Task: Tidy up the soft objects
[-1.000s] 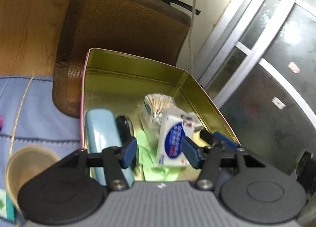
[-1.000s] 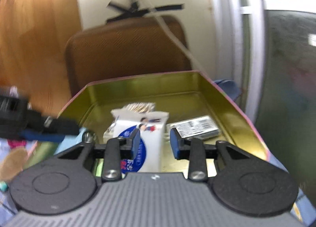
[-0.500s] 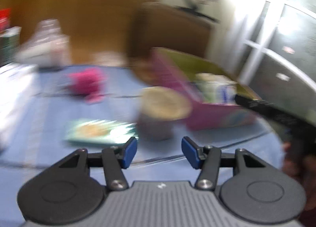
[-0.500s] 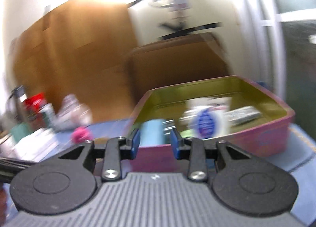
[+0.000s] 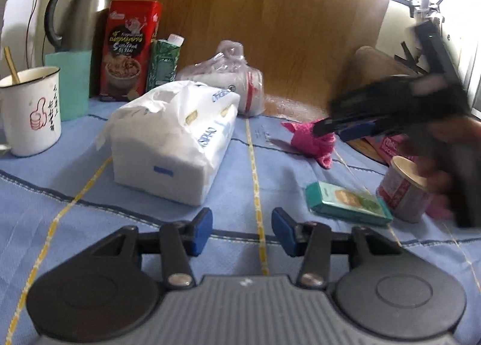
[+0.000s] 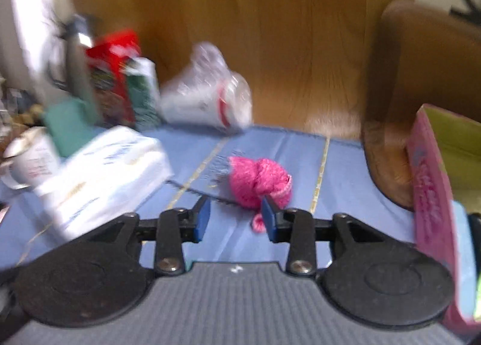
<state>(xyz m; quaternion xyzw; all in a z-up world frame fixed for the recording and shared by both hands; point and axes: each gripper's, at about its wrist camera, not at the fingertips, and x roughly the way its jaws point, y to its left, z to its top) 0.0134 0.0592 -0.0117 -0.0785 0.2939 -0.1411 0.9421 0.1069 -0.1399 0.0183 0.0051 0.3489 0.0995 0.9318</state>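
Note:
A pink knitted soft thing (image 6: pixel 259 181) (image 5: pixel 312 141) lies on the blue cloth (image 5: pixel 210 170). My right gripper (image 6: pixel 235 216) hovers just short of it, its jaws opening with nothing between them; in the left wrist view it shows as a dark blur (image 5: pixel 345 127) over the pink thing. A white tissue pack (image 5: pixel 173 140) (image 6: pixel 99 170) sits left of centre. My left gripper (image 5: pixel 242 232) hangs over bare cloth in front of that pack, its jaws closing on nothing. The pink tin box (image 6: pixel 433 194) stands at the right edge.
At the back stand an enamel mug (image 5: pixel 28 110), a steel flask (image 5: pixel 81 11), a red carton (image 5: pixel 130 50), a green carton (image 5: pixel 163 64) and a plastic bag of cups (image 5: pixel 228 83). A teal packet (image 5: pixel 345 202) and a paper cup (image 5: pixel 404 188) lie right. A brown chair (image 6: pixel 421 80) stands behind the tin.
Both grippers have swung left, away from the tin box and out over the blue cloth. The right gripper's jaws have widened and now face the pink knitted thing.

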